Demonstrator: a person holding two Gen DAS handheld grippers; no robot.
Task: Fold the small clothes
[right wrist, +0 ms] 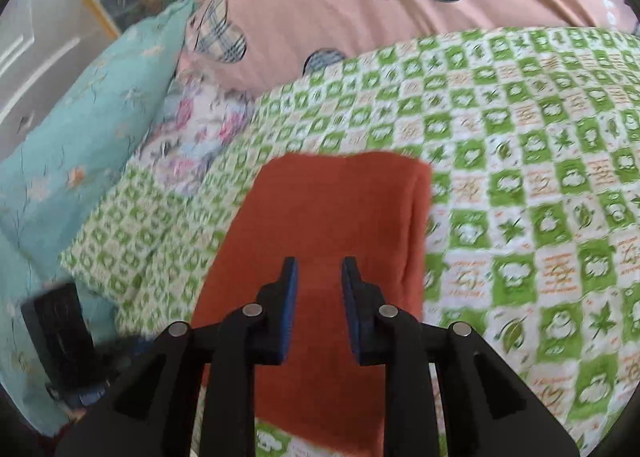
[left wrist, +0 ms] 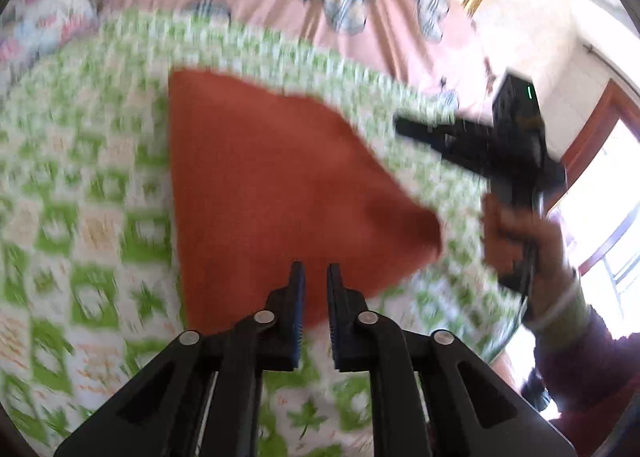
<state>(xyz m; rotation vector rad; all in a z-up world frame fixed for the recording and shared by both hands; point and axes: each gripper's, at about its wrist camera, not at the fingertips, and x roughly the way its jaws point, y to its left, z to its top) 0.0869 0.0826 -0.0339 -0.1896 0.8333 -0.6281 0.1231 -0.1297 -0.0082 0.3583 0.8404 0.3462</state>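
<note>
The left tongs (left wrist: 316, 277) pointed forward and down over the near edge of the red cloth (left wrist: 280, 185), their fingers a narrow gap apart with nothing between them. The right tongs (right wrist: 319, 273) hung over the same cloth (right wrist: 320, 233), fingers spread wider and likewise gripping nothing. The cloth lay flat on the green-and-white checked blanket (right wrist: 520, 177) spread on the bed. In the left wrist view it showed as a blurred, roughly triangular shape, and the right tongs (left wrist: 416, 127) appeared from outside, pointing left above the blanket (left wrist: 80, 177), with the person's right hand (left wrist: 516, 233) wrapped around the handle. Only the right wrist view showed the cloth as a tidy rectangle with a doubled edge along its right side, a teal pillow (right wrist: 80, 129) to the left, and a pink sheet (right wrist: 440, 9) with plaid patches behind the blanket.
</note>
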